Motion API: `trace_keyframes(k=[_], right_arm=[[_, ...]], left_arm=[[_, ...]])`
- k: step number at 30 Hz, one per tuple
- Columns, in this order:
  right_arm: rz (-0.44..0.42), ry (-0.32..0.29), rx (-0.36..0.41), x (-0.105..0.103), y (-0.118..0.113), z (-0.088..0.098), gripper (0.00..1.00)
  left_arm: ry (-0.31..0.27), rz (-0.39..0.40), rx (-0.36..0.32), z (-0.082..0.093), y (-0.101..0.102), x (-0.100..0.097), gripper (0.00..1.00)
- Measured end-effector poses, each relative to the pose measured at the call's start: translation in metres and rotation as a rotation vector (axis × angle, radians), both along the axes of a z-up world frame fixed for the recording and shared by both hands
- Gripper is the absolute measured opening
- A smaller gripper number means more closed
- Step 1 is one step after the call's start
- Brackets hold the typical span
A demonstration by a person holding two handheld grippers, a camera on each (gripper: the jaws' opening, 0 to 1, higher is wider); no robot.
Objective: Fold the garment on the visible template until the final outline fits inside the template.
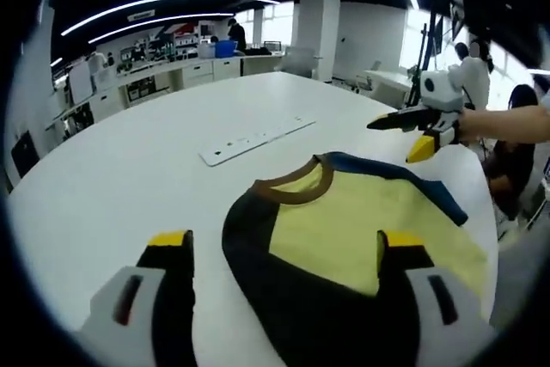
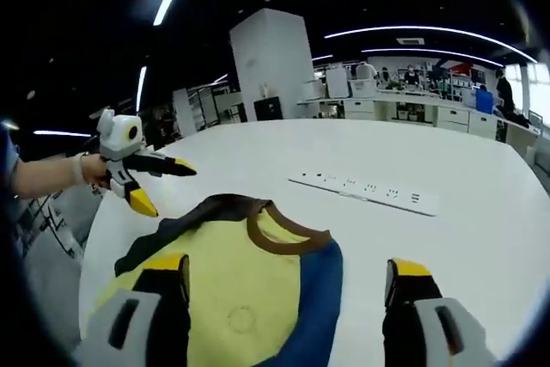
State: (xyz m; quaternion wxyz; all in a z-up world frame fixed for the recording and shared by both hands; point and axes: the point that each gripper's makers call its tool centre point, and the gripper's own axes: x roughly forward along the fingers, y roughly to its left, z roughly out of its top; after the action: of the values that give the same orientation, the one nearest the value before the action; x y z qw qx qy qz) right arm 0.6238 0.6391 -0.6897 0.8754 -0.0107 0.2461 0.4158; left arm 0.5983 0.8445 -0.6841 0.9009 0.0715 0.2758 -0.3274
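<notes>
In the left gripper view, the left gripper [image 1: 288,251] rises from the bottom with its two yellow-tipped jaws wide apart and nothing between them. The right gripper [image 1: 411,137] comes in from the right, held in a hand [image 1: 468,124] on a bare forearm, jaws parted. In the right gripper view, the right gripper [image 2: 288,272] also stands wide apart, and the left gripper [image 2: 163,185] is raised at the left with its jaws spread.

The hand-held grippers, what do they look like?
Each hand-held gripper has a white body, two black jaws and yellow tips. The left hand-held gripper looks the same, white with black jaws and yellow tips. The jaw bases are light grey with dark slots.
</notes>
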Motion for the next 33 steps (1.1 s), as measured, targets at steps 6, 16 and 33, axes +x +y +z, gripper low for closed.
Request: trace_keyframes(k=[6, 16, 33], right_arm=[[-0.024, 0.005, -0.011, -0.022, -0.016, 0.008, 0.93], [-0.084, 0.022, -0.005, -0.066, -0.037, 0.016, 0.90], [-0.198, 0.050, -0.017, -0.123, -0.062, 0.023, 0.88]], left_arm=[[-0.030, -0.005, -0.008, 0.018, 0.001, -0.020, 0.85], [-0.046, -0.024, -0.007, 0.031, 0.003, -0.073, 0.83], [-0.021, -0.058, -0.031, 0.031, 0.023, -0.141, 0.81]])
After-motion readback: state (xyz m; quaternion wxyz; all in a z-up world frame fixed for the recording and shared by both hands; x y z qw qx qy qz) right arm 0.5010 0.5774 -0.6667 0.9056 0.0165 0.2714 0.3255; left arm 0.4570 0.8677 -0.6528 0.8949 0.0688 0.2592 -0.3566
